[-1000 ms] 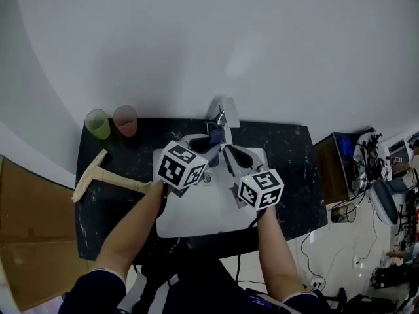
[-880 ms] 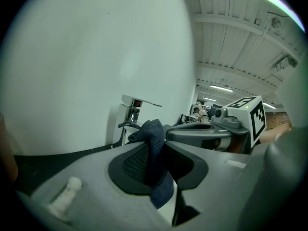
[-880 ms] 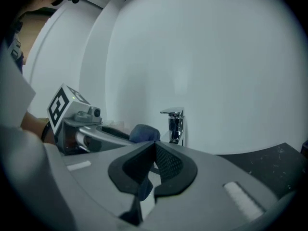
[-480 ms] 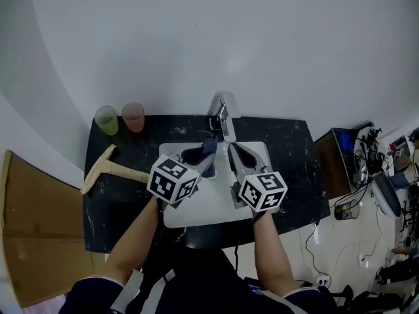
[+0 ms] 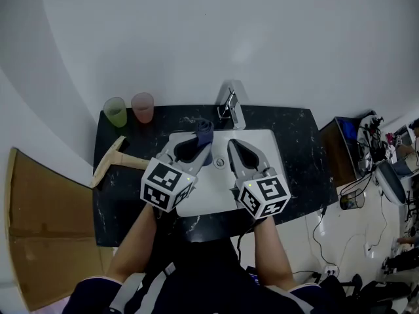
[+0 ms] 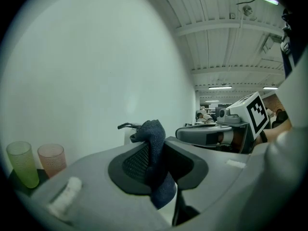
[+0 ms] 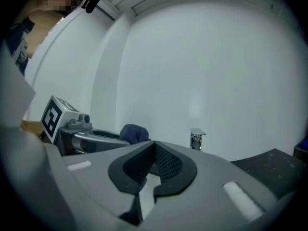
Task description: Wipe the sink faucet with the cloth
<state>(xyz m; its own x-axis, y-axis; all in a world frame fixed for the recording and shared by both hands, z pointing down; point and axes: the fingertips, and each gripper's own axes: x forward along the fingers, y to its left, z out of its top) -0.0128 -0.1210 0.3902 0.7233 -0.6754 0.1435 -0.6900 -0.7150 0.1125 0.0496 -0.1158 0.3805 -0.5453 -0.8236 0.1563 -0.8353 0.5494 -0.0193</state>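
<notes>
Head view: pink cup (image 5: 143, 106) near sink (image 5: 216, 190)

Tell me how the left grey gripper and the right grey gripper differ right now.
1. The left gripper is clamped on a dark blue cloth that hangs from its jaws; the right gripper has its jaws closed on nothing.
2. The left gripper's tips sit left of the chrome faucet; the right gripper's tips sit almost straight in front of it.
Shared: both are grey, carry a marker cube and are over the white sink.
</notes>
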